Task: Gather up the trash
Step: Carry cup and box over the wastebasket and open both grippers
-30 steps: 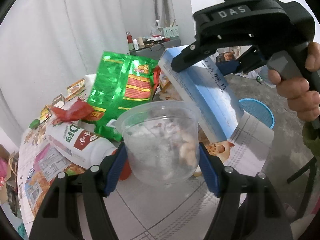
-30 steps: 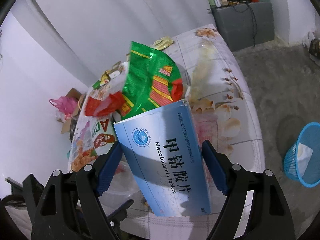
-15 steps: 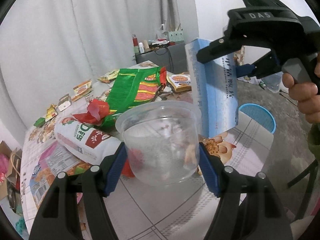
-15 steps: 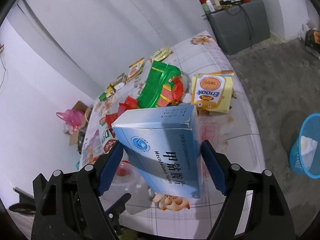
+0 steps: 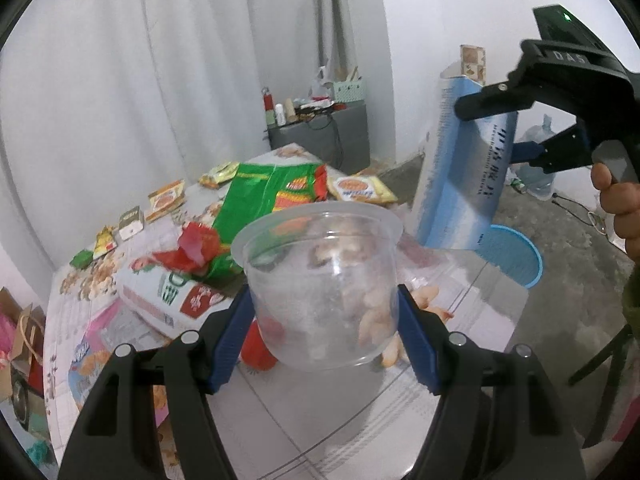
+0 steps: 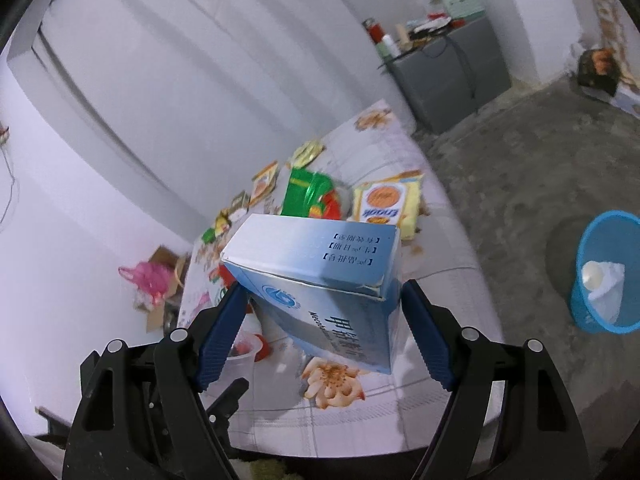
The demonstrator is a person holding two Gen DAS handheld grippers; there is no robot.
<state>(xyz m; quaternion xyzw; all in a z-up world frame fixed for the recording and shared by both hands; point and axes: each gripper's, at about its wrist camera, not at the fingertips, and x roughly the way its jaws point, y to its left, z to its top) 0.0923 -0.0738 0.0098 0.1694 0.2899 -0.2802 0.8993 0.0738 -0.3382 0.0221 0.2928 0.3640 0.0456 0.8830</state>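
My left gripper (image 5: 323,336) is shut on a clear plastic cup (image 5: 320,280) and holds it above the table (image 5: 280,412). My right gripper (image 6: 320,332) is shut on a blue and white medicine box (image 6: 320,280), lifted high above the table's right edge; the box also shows in the left wrist view (image 5: 464,172), held upright. A blue trash basket (image 6: 604,276) stands on the floor to the right, with white paper inside; it also shows in the left wrist view (image 5: 516,256). A green snack bag (image 5: 264,200), red wrapper (image 5: 192,248) and white pouch (image 5: 168,292) lie on the table.
A yellow snack packet (image 6: 384,204) and several small wrappers (image 5: 160,200) lie at the table's far side. A grey cabinet (image 6: 452,72) with bottles stands by the white curtain. A pink bag (image 6: 148,280) and cardboard sit on the floor at left.
My right gripper has raised the blue box off the table and swung it upright toward the right, uncovering the yellow packet. My left gripper has lifted the cup slightly.
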